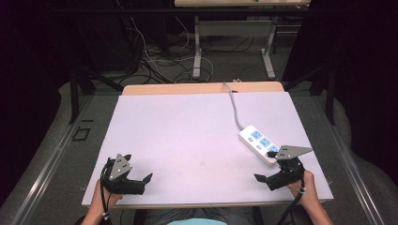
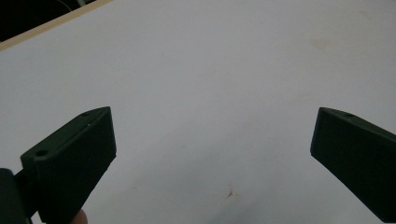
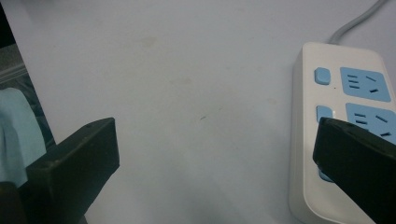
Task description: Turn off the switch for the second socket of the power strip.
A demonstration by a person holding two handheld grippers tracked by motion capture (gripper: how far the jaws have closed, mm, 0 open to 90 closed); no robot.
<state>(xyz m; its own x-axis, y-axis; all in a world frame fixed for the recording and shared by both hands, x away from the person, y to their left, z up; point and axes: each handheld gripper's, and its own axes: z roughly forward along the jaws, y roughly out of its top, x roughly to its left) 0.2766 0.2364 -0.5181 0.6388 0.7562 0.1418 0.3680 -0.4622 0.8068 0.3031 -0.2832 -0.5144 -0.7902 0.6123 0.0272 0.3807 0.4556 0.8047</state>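
A white power strip (image 1: 258, 143) with blue sockets lies on the right side of the white tabletop (image 1: 187, 136), and its grey cable (image 1: 234, 107) runs to the far edge. My right gripper (image 1: 270, 169) hovers at the strip's near end, open and empty. In the right gripper view the power strip (image 3: 336, 93) lies to the right, partly behind the right jaw, while the right gripper (image 3: 215, 130) stands wide open over bare table. My left gripper (image 1: 138, 167) is near the front left corner, open with nothing in it. The left gripper (image 2: 215, 121) faces bare tabletop.
The table's front edge (image 1: 202, 204) runs just behind both hands. Loose cables (image 1: 155, 61) and the metal legs of another table (image 1: 197, 56) are on the floor beyond the far edge. A small brown mark (image 2: 229, 192) sits on the board.
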